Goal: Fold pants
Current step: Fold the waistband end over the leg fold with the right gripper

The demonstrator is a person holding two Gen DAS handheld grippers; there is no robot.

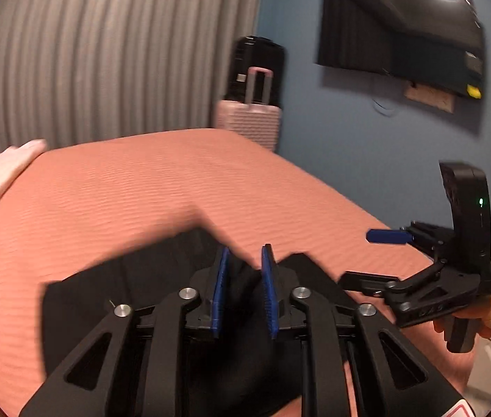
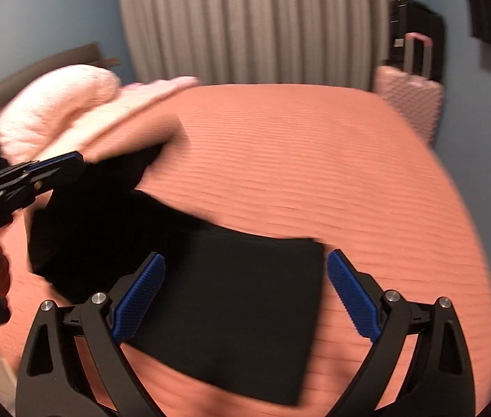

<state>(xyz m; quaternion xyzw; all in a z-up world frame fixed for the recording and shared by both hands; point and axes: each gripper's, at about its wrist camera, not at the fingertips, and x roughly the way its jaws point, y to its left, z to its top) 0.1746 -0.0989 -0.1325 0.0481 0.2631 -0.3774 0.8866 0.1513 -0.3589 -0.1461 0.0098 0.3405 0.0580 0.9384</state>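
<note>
Black pants [image 2: 238, 312] lie partly folded on a salmon bedspread [image 2: 314, 156]. In the left wrist view my left gripper [image 1: 245, 253] is shut on a bunch of the black pants [image 1: 134, 278], with cloth pinched between the blue pads. The right wrist view shows the left gripper [image 2: 68, 161] at the left edge, holding that end of the cloth lifted off the bed. My right gripper [image 2: 245, 257] stands wide open just above the folded part, nothing gripped between its pads. The right gripper [image 1: 354, 259] also appears at the right of the left wrist view, open and held in a person's hand.
A pale pink fluffy blanket or pillow [image 2: 54, 104] lies at the bed's far left. A pink suitcase [image 2: 408, 104] with a black one behind it stands past the far corner, by a grey curtain [image 2: 245, 17]. A dark screen [image 1: 401, 34] hangs on the blue wall.
</note>
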